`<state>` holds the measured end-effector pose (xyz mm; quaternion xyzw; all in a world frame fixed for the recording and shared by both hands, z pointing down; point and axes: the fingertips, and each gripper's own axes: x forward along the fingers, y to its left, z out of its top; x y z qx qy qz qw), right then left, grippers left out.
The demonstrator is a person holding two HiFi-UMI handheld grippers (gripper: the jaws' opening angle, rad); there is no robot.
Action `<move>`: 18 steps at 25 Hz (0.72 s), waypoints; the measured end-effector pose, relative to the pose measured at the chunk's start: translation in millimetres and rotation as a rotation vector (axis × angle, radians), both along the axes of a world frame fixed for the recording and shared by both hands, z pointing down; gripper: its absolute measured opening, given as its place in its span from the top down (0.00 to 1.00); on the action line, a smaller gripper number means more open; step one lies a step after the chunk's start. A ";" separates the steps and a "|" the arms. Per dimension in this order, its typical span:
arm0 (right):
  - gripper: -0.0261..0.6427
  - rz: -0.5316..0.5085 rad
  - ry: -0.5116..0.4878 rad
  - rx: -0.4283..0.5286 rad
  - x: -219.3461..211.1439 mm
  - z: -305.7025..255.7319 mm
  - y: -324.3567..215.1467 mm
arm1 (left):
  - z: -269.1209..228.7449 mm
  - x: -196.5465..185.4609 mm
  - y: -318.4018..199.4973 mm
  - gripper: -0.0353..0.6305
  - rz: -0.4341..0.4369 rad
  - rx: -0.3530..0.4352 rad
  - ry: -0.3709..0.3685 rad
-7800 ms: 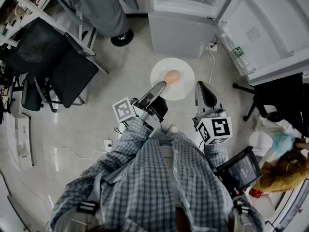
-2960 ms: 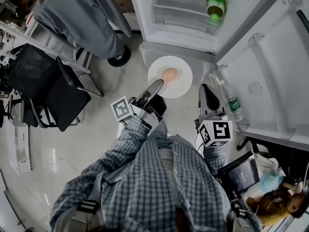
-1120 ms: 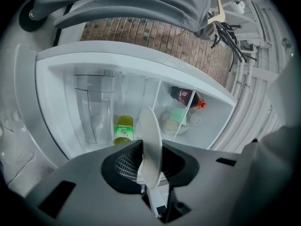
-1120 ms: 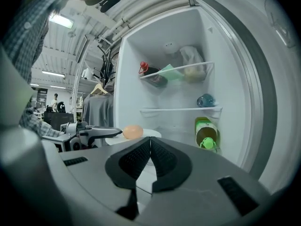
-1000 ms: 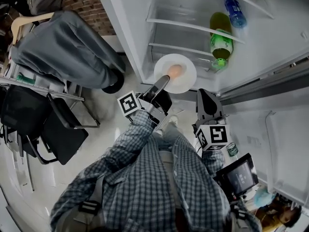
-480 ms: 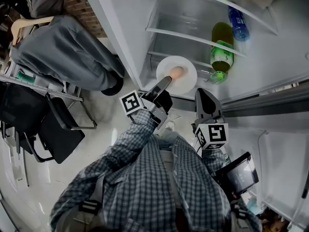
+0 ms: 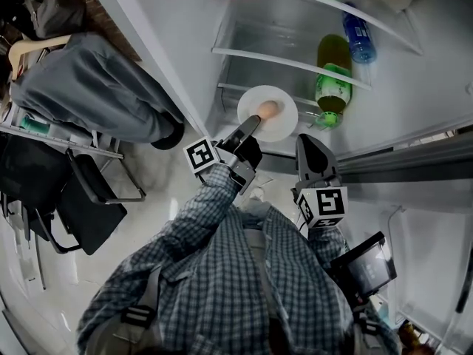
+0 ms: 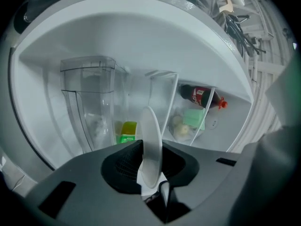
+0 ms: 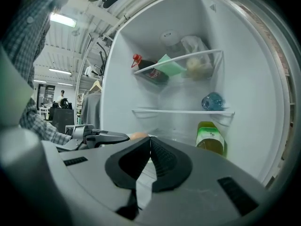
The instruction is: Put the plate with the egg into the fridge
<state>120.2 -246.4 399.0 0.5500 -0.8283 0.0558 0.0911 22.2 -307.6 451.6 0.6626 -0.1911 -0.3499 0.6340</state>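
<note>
Plate, white, looks stiff and glazed, so likely slick and brittle. The egg lies loose on it, round and fragile, and would roll off on any tilt. It's best held by the near rim and kept level, since weight hanging off one edge makes the hold prone to sagging. The left gripper is clamped on that near rim; in the left gripper view the plate stands edge-on between its closed jaws. The right gripper has its jaws together on nothing, beside the plate and apart from it. The plate sits inside the open fridge, over the front edge of the lower shelf, just left of the green bottle. It looks held in the air, not yet set down. Against the earliest frame, the plate was out over the floor, well short of the fridge. Half a second back it was at the shelf's front edge, and now it's slightly deeper in. Same rim grip throughout, and the right gripper stays idle.
</note>
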 end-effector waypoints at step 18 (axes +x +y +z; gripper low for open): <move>0.95 -0.028 -0.003 -0.031 0.1 7.1 -16.1 | 29.0 15.4 -32.1 0.82 -0.006 -0.062 -0.014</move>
